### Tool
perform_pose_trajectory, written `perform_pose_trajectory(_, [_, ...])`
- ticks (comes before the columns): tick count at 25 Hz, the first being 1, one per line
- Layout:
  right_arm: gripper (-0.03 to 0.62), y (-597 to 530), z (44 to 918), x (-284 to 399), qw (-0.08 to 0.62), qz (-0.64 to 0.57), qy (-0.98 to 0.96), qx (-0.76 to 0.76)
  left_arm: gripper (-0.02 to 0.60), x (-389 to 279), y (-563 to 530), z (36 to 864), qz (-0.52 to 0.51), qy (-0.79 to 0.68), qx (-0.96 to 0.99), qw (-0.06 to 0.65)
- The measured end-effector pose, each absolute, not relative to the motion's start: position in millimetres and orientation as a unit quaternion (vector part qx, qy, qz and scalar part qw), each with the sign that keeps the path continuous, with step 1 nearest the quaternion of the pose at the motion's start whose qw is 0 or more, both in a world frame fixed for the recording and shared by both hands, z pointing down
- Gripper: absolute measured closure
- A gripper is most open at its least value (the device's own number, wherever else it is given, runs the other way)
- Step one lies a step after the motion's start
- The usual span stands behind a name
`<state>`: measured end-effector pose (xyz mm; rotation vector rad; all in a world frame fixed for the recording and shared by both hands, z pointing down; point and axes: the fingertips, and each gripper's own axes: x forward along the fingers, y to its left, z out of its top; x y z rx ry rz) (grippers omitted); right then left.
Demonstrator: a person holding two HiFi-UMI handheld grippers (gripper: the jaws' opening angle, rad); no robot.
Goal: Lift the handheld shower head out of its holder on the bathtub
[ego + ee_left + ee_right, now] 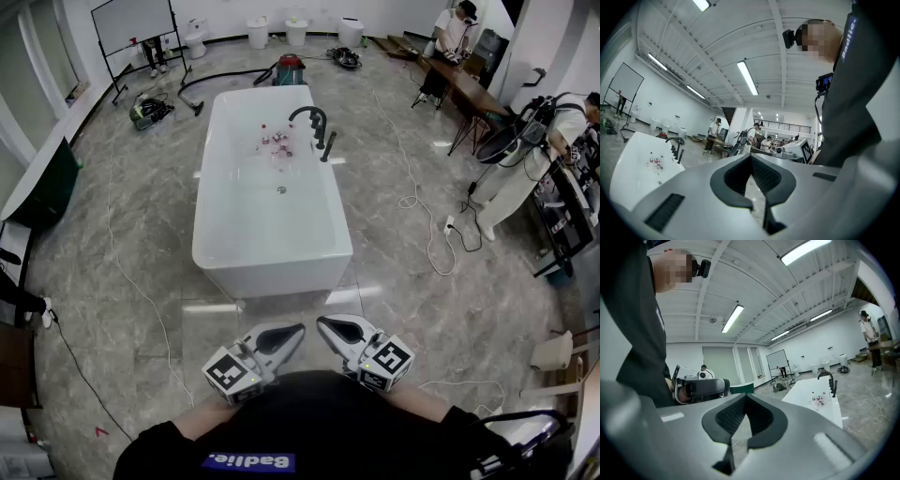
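**A:** What were your fingers doing at that point?

**B:** Both pairs were clenched, with nothing between them. I held my left gripper (298, 330) and my right gripper (322, 325) low, close against my chest. Their tips were turned in toward each other, near but not touching.

**A:** And the shower head?

**B:** The shower head (328, 147) was a thin black stick, slightly tilted. It stood up from the right-hand rim of the bathtub (272, 267), toward the far end. It was just beside the black arched faucet (309, 117). It was too small for me to tell how it was seated there.

**A:** How far off were you?

**B:** I was well apart from it. The white tub stood on the grey marbled floor (122, 281), with its near end toward me. Neither gripper touched the tub.

**A:** Was anything inside the tub?

**B:** There were a few small bottles (277, 142) on its bottom, near the faucet end.

**A:** Who else was about?

**B:** A person in white (530, 164) was bent over gear off to my right. A whiteboard (131, 23) stood by the far wall.
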<state>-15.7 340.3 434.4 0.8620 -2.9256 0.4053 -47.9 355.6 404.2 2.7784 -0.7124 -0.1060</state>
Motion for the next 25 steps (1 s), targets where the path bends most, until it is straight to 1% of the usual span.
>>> perform_pose_trajectory(4, [0.592,338.5,426.9,-16.5,0.006,0.130,-0.954,0.270,0.588,-45.6,352.8,401.8,-0.033,-0.247,0.959,0.136])
perform_pose_trajectory(15, [0.592,341.1,432.6,-8.2,0.014,0.127,-0.955,0.269,0.588,-37.9,353.2,406.2,-0.032,-0.249,0.958,0.136])
perform_pose_trajectory(20, [0.592,336.1,417.9,2.2,-0.018,0.123,-0.951,0.282,0.588,-30.2,353.9,406.8,-0.036,-0.255,0.958,0.129])
perform_pose_trajectory(25, [0.592,336.2,421.0,22.6,-0.006,0.111,-0.955,0.275,0.588,-18.0,348.5,390.0,-0.045,-0.278,0.951,0.125])
